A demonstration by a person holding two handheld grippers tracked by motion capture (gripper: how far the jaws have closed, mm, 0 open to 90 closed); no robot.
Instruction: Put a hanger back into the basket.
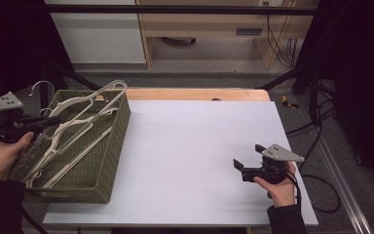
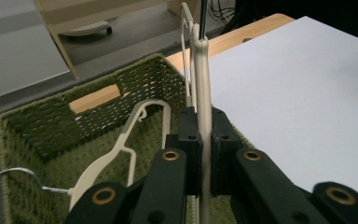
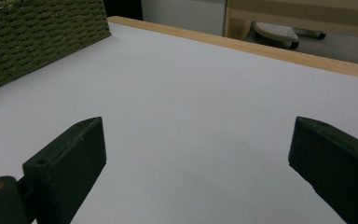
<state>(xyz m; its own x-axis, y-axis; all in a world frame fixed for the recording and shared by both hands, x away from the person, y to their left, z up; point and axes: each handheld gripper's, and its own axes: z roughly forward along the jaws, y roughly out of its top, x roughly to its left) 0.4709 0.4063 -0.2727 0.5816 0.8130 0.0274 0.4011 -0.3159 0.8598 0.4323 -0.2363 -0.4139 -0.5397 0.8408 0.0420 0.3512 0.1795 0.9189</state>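
A green woven basket stands at the table's left and holds several cream plastic hangers. My left gripper hovers at the basket's left rim, pointing right, shut on the topmost cream hanger. In the left gripper view the hanger stands edge-on between the pads of my left gripper, reaching out over the basket. Another hanger with a metal hook lies on the basket floor. My right gripper rests low over the white tabletop at the right, open, with nothing between its fingers.
The white tabletop stretches between the basket and my right gripper. A wooden strip runs along its far edge. Cabinets stand behind, and cables trail on the floor to the right. The basket's wall appears at the right gripper view's upper left.
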